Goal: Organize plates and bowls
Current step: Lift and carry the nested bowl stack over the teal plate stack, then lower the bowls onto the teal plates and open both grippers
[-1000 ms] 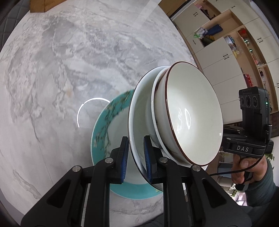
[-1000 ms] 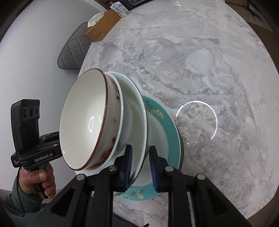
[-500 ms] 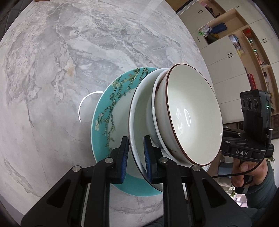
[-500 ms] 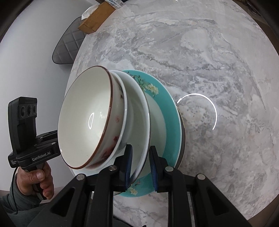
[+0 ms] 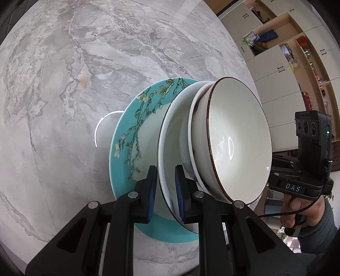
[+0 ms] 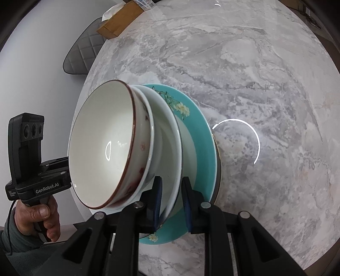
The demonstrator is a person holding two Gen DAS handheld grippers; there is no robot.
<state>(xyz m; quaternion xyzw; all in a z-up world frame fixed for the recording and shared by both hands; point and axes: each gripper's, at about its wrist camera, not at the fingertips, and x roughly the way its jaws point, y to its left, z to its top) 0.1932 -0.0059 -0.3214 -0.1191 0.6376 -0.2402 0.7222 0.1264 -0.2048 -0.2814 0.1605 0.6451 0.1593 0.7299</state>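
Note:
A stack sits over a teal floral plate (image 5: pixel 136 135) (image 6: pixel 201 135) on the marble table. The stack is a wide white bowl (image 5: pixel 170 148) (image 6: pixel 170 135) holding a smaller white bowl and, on top, a brown-rimmed bowl (image 5: pixel 235 140) (image 6: pixel 102 146). My left gripper (image 5: pixel 165 186) is shut on the wide white bowl's rim on one side. My right gripper (image 6: pixel 172 201) is shut on the same rim on the opposite side. Whether the wide bowl touches the teal plate is hidden.
The grey marble table (image 5: pixel 63 85) (image 6: pixel 265 74) spreads around the stack. A brown cardboard box (image 6: pixel 121 19) and a grey quilted chair (image 6: pixel 85 55) lie at its far edge. Cabinets and shelves (image 5: pixel 282 53) stand beyond the table.
Both grippers have carried the bowl stack closer over the teal plate, which now shows more fully behind the wide bowl. The grips have not changed.

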